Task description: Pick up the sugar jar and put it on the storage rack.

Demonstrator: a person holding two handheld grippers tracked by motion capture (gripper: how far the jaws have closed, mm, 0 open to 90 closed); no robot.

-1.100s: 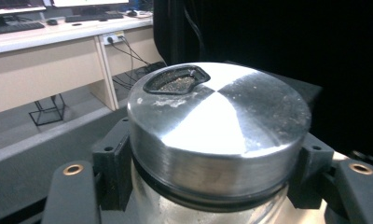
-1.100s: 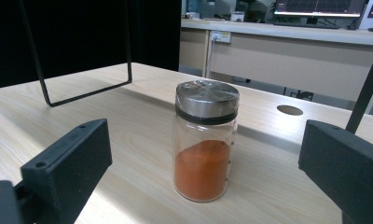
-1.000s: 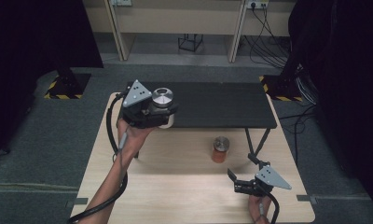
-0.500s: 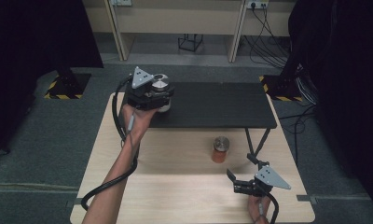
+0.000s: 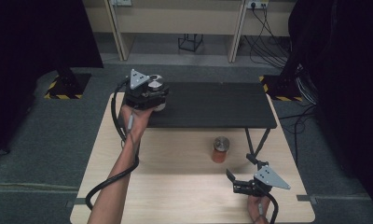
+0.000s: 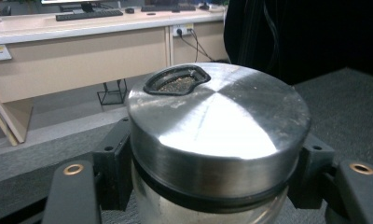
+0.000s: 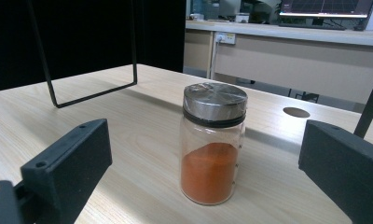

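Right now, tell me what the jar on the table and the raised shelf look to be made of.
Jar of orange powder: clear body, likely glass, though clear plastic is possible, since the powder shows through; its lid looks like brushed metal with a dull sheen over a black ring. Raised shelf: matt black top, material unclear, on thin black legs that look like bent metal rod.

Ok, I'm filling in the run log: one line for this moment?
left gripper: shut on jar, over shelf | right gripper: open, facing spice jar | spice jar: upright on table
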